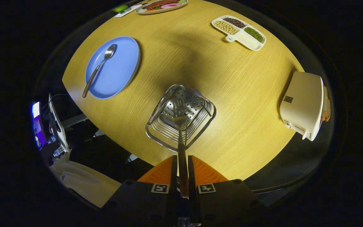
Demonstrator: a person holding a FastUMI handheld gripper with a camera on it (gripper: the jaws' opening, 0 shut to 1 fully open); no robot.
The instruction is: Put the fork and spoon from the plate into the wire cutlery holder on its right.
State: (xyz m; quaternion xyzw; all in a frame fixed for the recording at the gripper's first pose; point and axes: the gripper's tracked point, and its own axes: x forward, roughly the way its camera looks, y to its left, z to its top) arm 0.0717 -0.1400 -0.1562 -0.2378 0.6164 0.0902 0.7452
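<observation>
wire cutlery holder takes fork, clamped by fingers.

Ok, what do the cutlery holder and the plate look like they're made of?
The cutlery holder looks like polished metal: shiny wire sides and a perforated, reflective base. The plate is matte blue, probably plastic or glazed ceramic; I can't tell which. The gripper fingers are shut on the fork, held over the holder.

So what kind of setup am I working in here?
Likely a staged dining table in a recording booth: a round wooden table with a blue plate holding a spoon, a divided dish of beans and a wire cutlery holder. The gripper grips a fork over it.
</observation>
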